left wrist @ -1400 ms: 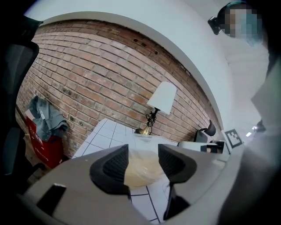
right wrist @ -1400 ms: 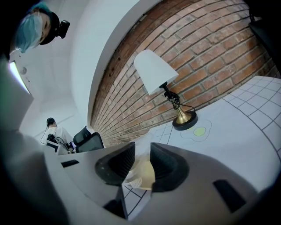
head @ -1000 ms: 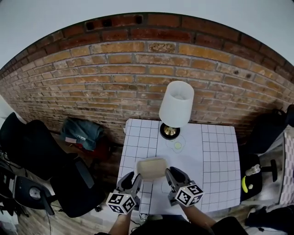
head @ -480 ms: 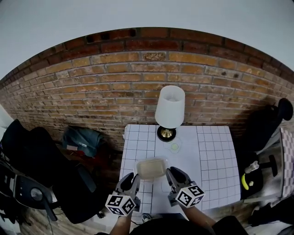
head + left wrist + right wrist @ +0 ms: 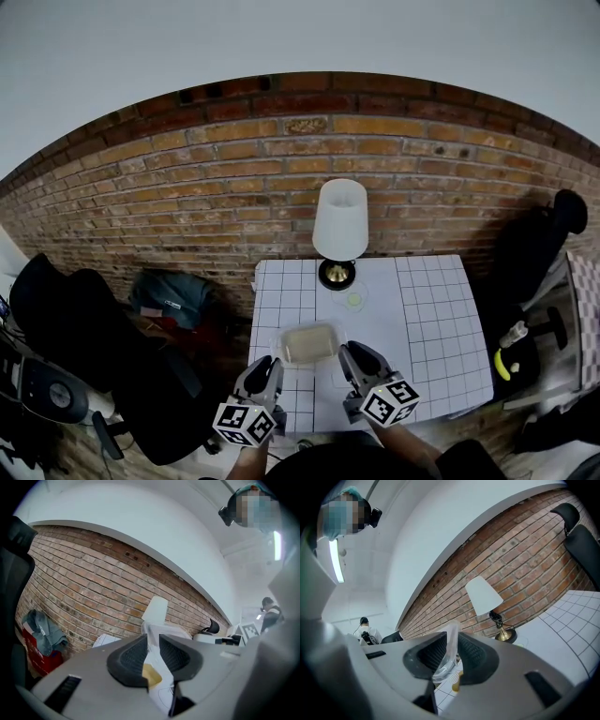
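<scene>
Jaws of both grippers are nearly closed on thin clear film. The left gripper [image 5: 153, 652] pinches the left edge of a clear plastic bag [image 5: 309, 343] with pale beige contents, and the right gripper [image 5: 449, 654] pinches its right edge. The bag hangs between them above the near part of the gridded white table [image 5: 441, 319], well short of the lamp [image 5: 339, 220] at the far edge.

A second ago the left jaws stood wider, with the bag bulging between them. Now they are down to a slit and both gripper views tip up towards the brick wall [image 5: 187, 187], so the hold looks firmer.

No brand or writing is readable; only the square markers on the cubes [image 5: 246, 422] show.
</scene>
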Demonstrator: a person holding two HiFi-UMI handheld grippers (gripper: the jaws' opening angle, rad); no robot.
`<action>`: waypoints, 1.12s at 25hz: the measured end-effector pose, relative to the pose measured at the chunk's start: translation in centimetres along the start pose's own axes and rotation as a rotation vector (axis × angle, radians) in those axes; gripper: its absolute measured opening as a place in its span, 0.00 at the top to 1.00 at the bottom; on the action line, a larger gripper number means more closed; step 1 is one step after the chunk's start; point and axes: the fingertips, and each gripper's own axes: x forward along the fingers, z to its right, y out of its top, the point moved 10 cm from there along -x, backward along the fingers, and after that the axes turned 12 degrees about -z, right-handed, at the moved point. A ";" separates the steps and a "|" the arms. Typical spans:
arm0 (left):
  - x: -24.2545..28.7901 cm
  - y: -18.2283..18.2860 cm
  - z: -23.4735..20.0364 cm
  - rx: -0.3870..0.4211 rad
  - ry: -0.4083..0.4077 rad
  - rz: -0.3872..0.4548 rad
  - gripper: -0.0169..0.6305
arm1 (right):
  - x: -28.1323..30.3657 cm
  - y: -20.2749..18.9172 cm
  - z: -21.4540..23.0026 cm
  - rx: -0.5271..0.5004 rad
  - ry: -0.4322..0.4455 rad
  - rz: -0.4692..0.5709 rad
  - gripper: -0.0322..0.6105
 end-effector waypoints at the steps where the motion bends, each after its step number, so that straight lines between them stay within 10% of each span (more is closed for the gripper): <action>1: -0.3 0.1 0.1 0.000 -0.002 0.005 0.84 | -0.2 0.0 -0.3 -0.001 0.002 0.004 0.84; 28: -5.9 1.3 -0.1 0.041 -0.068 0.078 0.86 | -2.8 -0.9 -6.3 -0.023 -0.018 0.110 0.88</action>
